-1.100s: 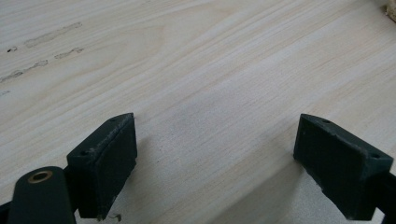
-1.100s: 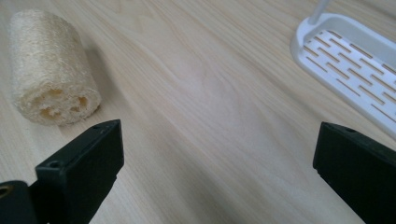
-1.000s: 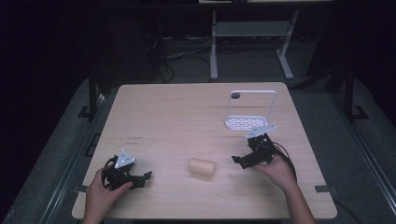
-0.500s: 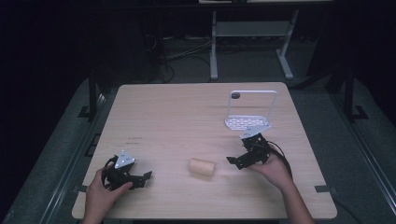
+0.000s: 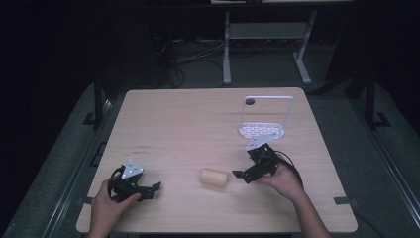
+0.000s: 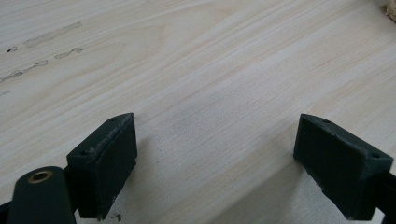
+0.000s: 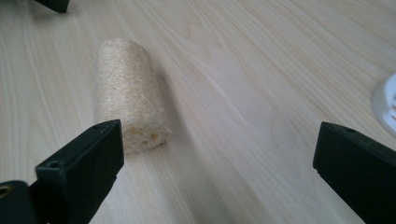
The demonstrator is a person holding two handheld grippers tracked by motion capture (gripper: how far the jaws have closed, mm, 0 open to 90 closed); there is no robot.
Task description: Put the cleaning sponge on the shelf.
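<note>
The white perforated rack [image 5: 261, 130] just beyond the wide-open right tongs [image 5: 247, 174] holds nothing, the loofah roll [image 5: 213, 178] lies on the surface [image 5: 188, 124] just ahead of them, its fibrous end clear in the right gripper view, and the left tongs [image 5: 151, 191] gape over bare wood.

A pale wooden surface [image 5: 188, 124] with a fine lengthwise grain and rounded corners stands in a dim room; light falls mostly on its top, and everything around it sinks into shadow. Under and around it lies a grey carpeted floor [image 5: 346, 129]. Beyond its far edge a grey metal stand [image 5: 265, 34] rises on 2 legs with a crossbar, and left of that stand dark cables [image 5: 190, 54] lie loosely coiled on the floor. Black posts [image 5: 97, 94] stand off its left side.
</note>
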